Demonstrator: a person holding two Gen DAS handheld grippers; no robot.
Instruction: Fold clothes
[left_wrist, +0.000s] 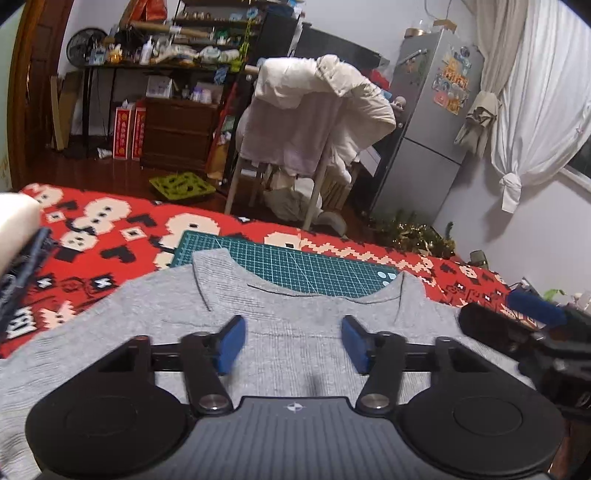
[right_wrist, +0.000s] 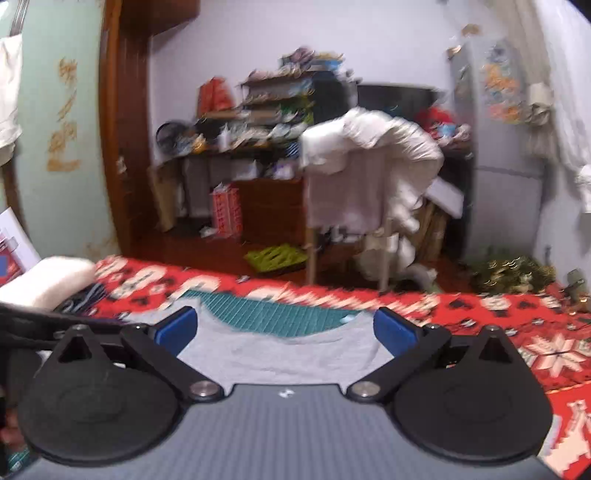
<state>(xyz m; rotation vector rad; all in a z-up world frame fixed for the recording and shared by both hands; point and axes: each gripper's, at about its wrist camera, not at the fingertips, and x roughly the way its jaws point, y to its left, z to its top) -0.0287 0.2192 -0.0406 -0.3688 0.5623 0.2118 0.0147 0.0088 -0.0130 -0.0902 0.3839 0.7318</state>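
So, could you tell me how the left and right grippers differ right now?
The left gripper is open moderately; the right gripper is spread wider. The left sits over the grey top's chest, the right nearer its neckline. The left's view is sharp, the right's blurred. Both have blue pads and hold nothing.

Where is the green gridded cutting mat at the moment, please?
The green gridded cutting mat lies on the red patterned blanket, in both wrist views ahead of the open grippers, its near edge tucked under the neckline of the grey knitted garment.
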